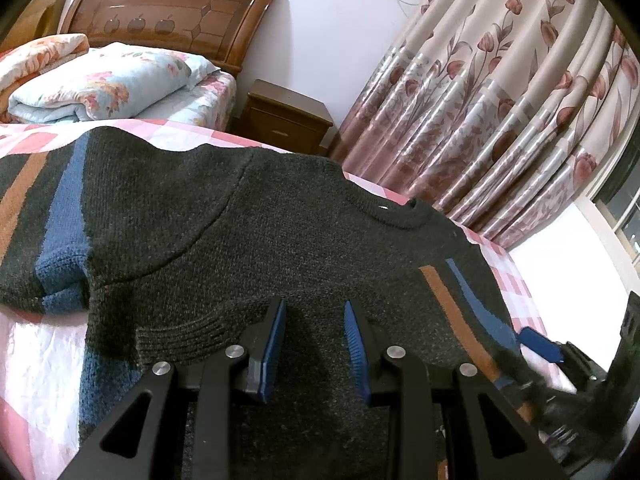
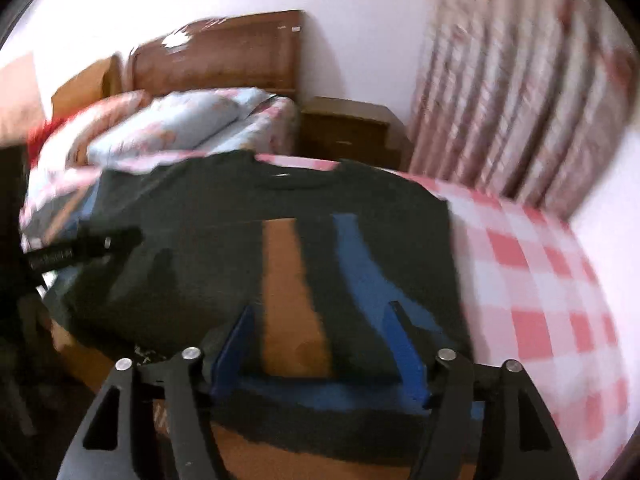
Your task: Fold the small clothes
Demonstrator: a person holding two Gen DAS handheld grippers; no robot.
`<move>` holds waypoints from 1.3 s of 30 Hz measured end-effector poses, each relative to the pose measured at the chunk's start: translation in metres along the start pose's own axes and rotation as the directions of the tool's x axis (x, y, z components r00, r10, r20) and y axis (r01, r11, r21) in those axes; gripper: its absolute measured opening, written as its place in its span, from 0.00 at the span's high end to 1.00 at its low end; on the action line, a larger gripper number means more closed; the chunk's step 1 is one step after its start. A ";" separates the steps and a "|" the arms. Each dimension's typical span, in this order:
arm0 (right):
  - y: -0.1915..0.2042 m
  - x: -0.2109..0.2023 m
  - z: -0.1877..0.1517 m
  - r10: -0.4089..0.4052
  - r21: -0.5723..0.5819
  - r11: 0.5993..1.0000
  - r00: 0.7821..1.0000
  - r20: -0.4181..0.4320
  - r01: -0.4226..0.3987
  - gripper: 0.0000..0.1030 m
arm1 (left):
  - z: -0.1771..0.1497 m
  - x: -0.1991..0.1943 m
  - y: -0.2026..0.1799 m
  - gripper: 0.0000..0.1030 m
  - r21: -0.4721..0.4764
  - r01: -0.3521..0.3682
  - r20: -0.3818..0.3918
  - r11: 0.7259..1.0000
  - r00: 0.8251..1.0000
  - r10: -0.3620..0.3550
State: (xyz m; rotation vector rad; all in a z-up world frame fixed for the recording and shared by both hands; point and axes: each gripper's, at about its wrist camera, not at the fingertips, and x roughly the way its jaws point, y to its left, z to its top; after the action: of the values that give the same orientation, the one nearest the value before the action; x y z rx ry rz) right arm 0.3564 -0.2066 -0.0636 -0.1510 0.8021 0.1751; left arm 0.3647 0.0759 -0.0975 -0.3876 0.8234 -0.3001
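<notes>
A dark grey knit sweater (image 1: 248, 232) with orange and blue stripes lies spread on the pink checked bed (image 1: 32, 360), collar far from me. One sleeve is folded across the body, its ribbed cuff just left of my left gripper (image 1: 314, 312). That gripper is open, blue pads hovering over the lower body of the sweater. In the blurred right wrist view my right gripper (image 2: 322, 312) is open over the sweater (image 2: 208, 236), straddling its orange stripe near the hem. The left gripper (image 2: 96, 244) shows at the left there; the right gripper's blue pad (image 1: 540, 344) shows low right in the left view.
A folded floral quilt (image 1: 104, 84) and a wooden headboard (image 1: 168, 12) are at the far end of the bed. A wooden nightstand (image 1: 284, 120) stands beside it. Floral curtains (image 1: 520, 112) hang on the right. Bare checked sheet (image 2: 540, 280) lies right of the sweater.
</notes>
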 end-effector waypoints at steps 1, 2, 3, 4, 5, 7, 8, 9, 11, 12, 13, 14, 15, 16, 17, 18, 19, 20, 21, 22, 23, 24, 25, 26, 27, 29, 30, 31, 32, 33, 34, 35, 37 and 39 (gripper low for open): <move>0.006 0.009 -0.001 0.016 0.000 1.000 1.000 -0.014 -0.016 0.00 | 0.000 0.000 0.001 0.69 -0.005 0.007 0.000 1.000 1.000 -0.007; 0.009 0.022 -0.003 0.026 0.015 1.000 0.999 -0.045 -0.026 0.00 | 0.000 -0.001 0.002 0.69 -0.016 0.017 0.001 1.000 1.000 -0.017; 0.008 0.030 -0.007 0.024 0.039 0.999 0.999 -0.046 -0.022 0.00 | 0.000 -0.002 0.004 0.69 -0.028 0.026 0.003 0.999 1.000 -0.025; 0.008 0.028 -0.006 0.016 0.048 0.999 0.999 -0.046 -0.014 0.00 | 0.000 -0.004 0.007 0.69 -0.041 0.038 0.006 0.998 0.999 -0.038; 0.005 0.028 -0.006 0.018 0.058 0.998 0.999 -0.049 -0.016 0.00 | -0.001 -0.006 0.010 0.69 -0.058 0.048 0.008 0.997 0.999 -0.048; -0.001 0.030 -0.007 0.042 0.080 0.996 0.998 -0.048 -0.038 0.00 | -0.002 -0.014 0.019 0.69 -0.102 0.064 0.026 0.993 0.998 -0.061; 0.002 0.029 -0.007 0.042 0.080 0.996 0.998 -0.048 -0.038 0.00 | -0.003 -0.023 0.027 0.69 -0.143 0.071 0.060 0.987 0.996 -0.063; 0.001 0.031 -0.007 0.038 0.076 0.996 0.998 -0.048 -0.035 0.00 | -0.005 -0.033 0.036 0.69 -0.187 0.081 0.105 0.979 0.993 -0.063; 0.005 0.029 -0.007 0.031 0.070 0.997 0.998 -0.048 -0.028 0.00 | -0.010 -0.064 0.065 0.69 -0.314 0.098 0.235 0.945 0.972 -0.022; 0.004 0.030 -0.007 0.034 0.073 0.997 0.998 -0.048 -0.030 0.00 | -0.016 -0.084 0.084 0.69 -0.399 0.101 0.313 0.911 0.949 0.032; 0.007 0.025 -0.008 0.039 0.077 0.996 0.998 -0.048 -0.035 0.00 | -0.024 -0.103 0.107 0.69 -0.486 0.118 0.381 0.866 0.920 0.088; 0.004 0.020 -0.011 0.044 0.081 0.996 0.998 -0.047 -0.040 0.00 | -0.030 -0.114 0.124 0.69 -0.550 0.132 0.415 0.825 0.900 0.132; 0.003 0.021 -0.010 0.047 0.084 0.996 0.998 -0.046 -0.043 0.00 | -0.036 -0.125 0.147 0.69 -0.624 0.142 0.430 0.768 0.883 0.186; 0.005 0.019 -0.010 0.050 0.085 0.995 0.998 -0.046 -0.046 0.00 | -0.040 -0.133 0.171 0.69 -0.695 0.138 0.414 0.705 0.879 0.237; 0.004 0.019 -0.010 0.052 0.085 0.995 0.998 -0.046 -0.047 0.00 | -0.041 -0.136 0.192 0.69 -0.747 0.122 0.377 0.654 0.887 0.266; 0.004 0.019 -0.010 0.054 0.087 0.995 0.997 -0.046 -0.050 0.00 | -0.042 -0.138 0.211 0.69 -0.784 0.112 0.347 0.611 0.895 0.282; 0.003 0.018 -0.010 0.057 0.089 0.995 0.997 -0.044 -0.053 0.00 | -0.043 -0.138 0.233 0.69 -0.823 0.103 0.310 0.558 0.905 0.291; 0.002 0.018 -0.010 0.061 0.092 0.994 0.997 -0.043 -0.057 0.00 | -0.041 -0.135 0.245 0.69 -0.834 0.110 0.299 0.540 0.914 0.275; 0.002 0.017 -0.010 0.065 0.095 0.994 0.997 -0.042 -0.061 0.00 | -0.037 -0.132 0.257 0.69 -0.836 0.131 0.299 0.533 0.923 0.242; 0.002 0.017 -0.010 0.066 0.096 0.993 0.997 -0.041 -0.062 0.00 | -0.032 -0.130 0.266 0.69 -0.836 0.142 0.300 0.530 0.927 0.226; 0.002 0.016 -0.010 0.068 0.097 0.993 0.997 -0.040 -0.064 0.00 | -0.025 -0.128 0.273 0.69 -0.837 0.137 0.293 0.530 0.930 0.224; 0.001 0.016 -0.010 0.070 0.099 0.993 0.997 -0.039 -0.066 0.00 | -0.016 -0.125 0.279 0.69 -0.835 0.131 0.285 0.534 0.934 0.216; 0.002 0.016 -0.010 0.071 0.101 0.993 0.997 -0.038 -0.067 0.00 | -0.010 -0.122 0.284 0.69 -0.833 0.137 0.285 0.536 0.936 0.205; 0.001 0.016 -0.010 0.074 0.102 0.992 0.997 -0.037 -0.070 0.00 | -0.005 -0.119 0.292 0.69 -0.833 0.155 0.294 0.532 0.937 0.187; 0.001 0.016 -0.010 0.077 0.105 0.992 0.996 -0.036 -0.073 0.00 | -0.005 -0.116 0.299 0.71 -0.838 0.176 0.305 0.517 0.936 0.176; -0.001 0.015 -0.011 0.086 0.113 0.990 0.996 -0.031 -0.082 0.00 | -0.007 -0.116 0.305 0.91 -0.861 0.178 0.301 0.477 0.934 0.194; -0.002 0.014 -0.011 0.091 0.117 0.989 0.995 -0.028 -0.087 0.00 | -0.007 -0.119 0.303 0.91 -0.861 0.176 0.305 0.477 0.929 0.208; -0.004 0.013 -0.011 0.102 0.127 0.987 0.995 -0.021 -0.099 0.00 | -0.007 -0.125 0.294 0.91 -0.856 0.152 0.304 0.493 0.921 0.244; -0.007 0.013 -0.011 0.113 0.140 0.984 0.994 -0.013 -0.110 0.00 | -0.005 -0.131 0.278 0.91 -0.838 0.123 0.313 0.531 0.906 0.284; -0.011 0.011 -0.012 0.123 0.162 0.979 0.992 0.002 -0.121 0.00 | 0.001 -0.137 0.260 0.91 -0.811 0.106 0.332 0.575 0.893 0.303; -0.016 0.008 -0.013 0.129 0.187 0.974 0.991 0.019 -0.130 0.00 | 0.008 -0.141 0.238 0.91 -0.768 0.087 0.354 0.634 0.883 0.308; -0.026 0.005 -0.015 0.139 0.232 0.962 0.989 0.048 -0.146 0.00 | 0.018 -0.144 0.209 0.91 -0.710 0.061 0.377 0.701 0.875 0.305; -0.048 -0.006 -0.022 0.172 0.331 0.920 0.975 0.142 -0.211 0.00 | 0.041 -0.145 0.150 0.91 -0.567 0.031 0.426 0.823 0.866 0.261; -0.070 -0.022 -0.032 0.180 0.415 0.864 0.945 0.274 -0.285 0.00 | 0.062 -0.138 0.077 0.91 -0.360 0.004 0.448 0.933 0.878 0.169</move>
State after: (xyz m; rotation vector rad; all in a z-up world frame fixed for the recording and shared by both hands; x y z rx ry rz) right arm 0.3339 -0.2832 -0.0653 0.4045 0.6105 0.2270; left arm 0.3308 0.2139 -0.0039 -0.7272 0.4017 0.0347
